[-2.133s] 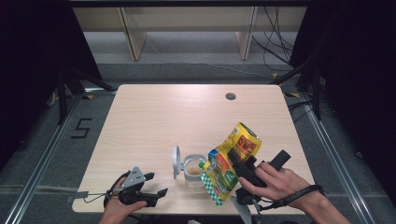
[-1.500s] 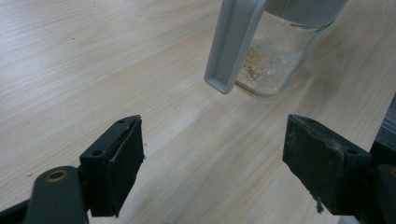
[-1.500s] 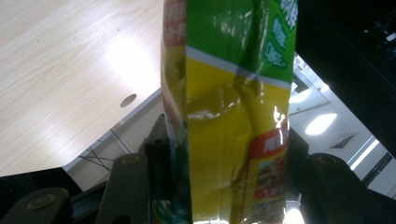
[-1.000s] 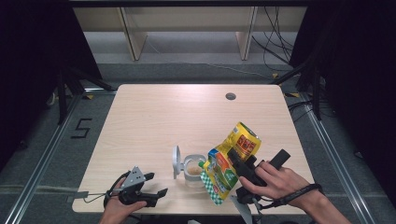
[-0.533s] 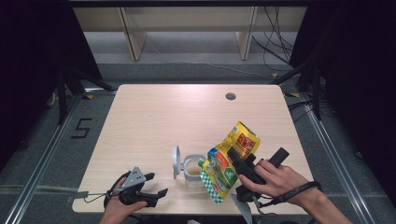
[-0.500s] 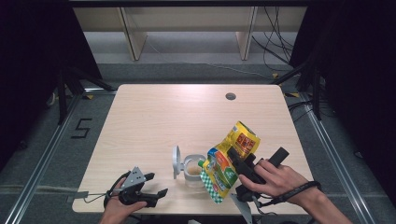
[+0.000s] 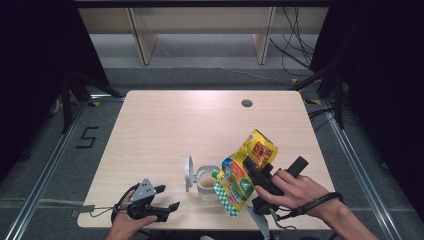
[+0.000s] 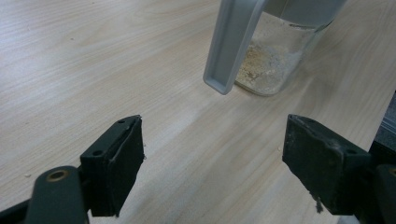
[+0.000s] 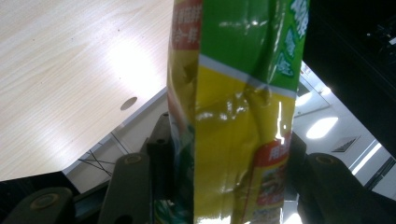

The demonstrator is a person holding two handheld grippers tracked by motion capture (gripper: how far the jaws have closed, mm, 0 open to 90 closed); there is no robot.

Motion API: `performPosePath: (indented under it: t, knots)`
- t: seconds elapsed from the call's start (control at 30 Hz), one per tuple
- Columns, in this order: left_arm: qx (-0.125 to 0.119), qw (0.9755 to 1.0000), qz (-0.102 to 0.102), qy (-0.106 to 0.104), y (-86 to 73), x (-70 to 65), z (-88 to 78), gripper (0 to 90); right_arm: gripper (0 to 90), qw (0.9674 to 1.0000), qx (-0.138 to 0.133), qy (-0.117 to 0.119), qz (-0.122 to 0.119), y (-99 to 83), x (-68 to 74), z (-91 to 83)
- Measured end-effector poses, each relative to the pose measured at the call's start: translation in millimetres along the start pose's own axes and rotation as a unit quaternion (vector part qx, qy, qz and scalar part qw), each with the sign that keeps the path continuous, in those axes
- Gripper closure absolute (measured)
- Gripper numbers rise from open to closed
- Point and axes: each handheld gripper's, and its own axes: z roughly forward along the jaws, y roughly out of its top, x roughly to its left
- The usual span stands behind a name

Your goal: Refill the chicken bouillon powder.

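Light wood-grain tabletop (image 7: pixel 165 130), rectangular with a round cable hole (image 7: pixel 247 103) near its far edge, stands on grey carpet between dark curtains. From above, the right gripper (image 7: pixel 250 172) is clamped on a glossy yellow-and-green pouch (image 7: pixel 245 172), tilted with its lower end over a small clear jar (image 7: pixel 206 181) whose pale flip lid (image 7: pixel 189 173) stands open beside it. The left gripper (image 7: pixel 167 197) rests at the near edge, well apart from the jar.

Left gripper view: matte black jaws stand wide apart over bare wood; the jar (image 8: pixel 273 60), with beige powder at its bottom, sits ahead.

Right gripper view: crinkled, shiny film of the pouch (image 9: pixel 233 116) is pinched between both jaws, table corner behind.
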Motion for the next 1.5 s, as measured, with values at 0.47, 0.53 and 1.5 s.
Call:
performPosePath:
  t: [0.47, 0.53, 1.5]
  knots:
    - [0.001, 1.0, 0.0, 0.001, 0.5, -0.1, 0.0, 20.3, 55.7, 0.9992, -0.004, -0.014, -0.038, -0.8, -3.9, -12.0]
    - [0.001, 1.0, -0.002, 0.001, 0.3, -0.2, 0.3, 20.3, 55.7, 0.9998, 0.001, -0.018, -0.002, 0.5, -0.6, -14.4]
    - [0.001, 0.9999, -0.011, 0.0, -0.5, -1.1, 0.4, 20.3, 56.3, 0.9997, -0.003, -0.023, -0.004, 1.2, -1.6, -15.9]
